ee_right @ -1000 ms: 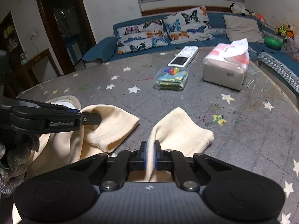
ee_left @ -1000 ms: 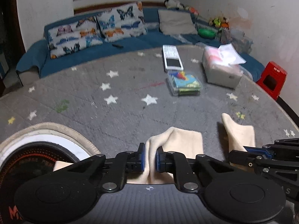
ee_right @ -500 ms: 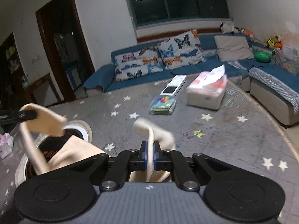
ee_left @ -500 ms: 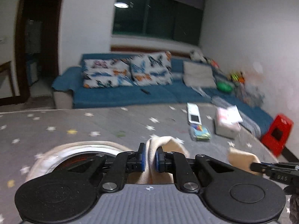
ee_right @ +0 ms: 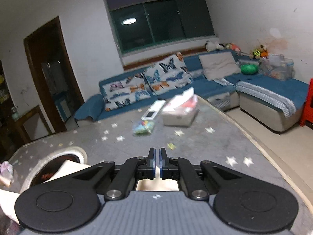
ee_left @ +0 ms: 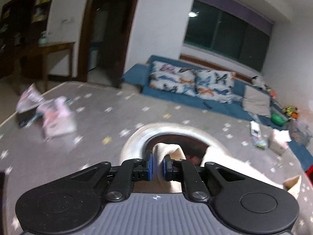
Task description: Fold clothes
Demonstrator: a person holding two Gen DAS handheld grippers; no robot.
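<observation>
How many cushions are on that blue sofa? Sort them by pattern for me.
Butterfly cushions: 2
Plain cushion: 1
Total: 3

The room is dimly lit by a ceiling lamp (ee_right: pixel 129 21) mirrored in the dark window (ee_right: pixel 160 21). Motion blur smears the left wrist view; straight lines are bowed and corners blackened by fisheye distortion.
</observation>
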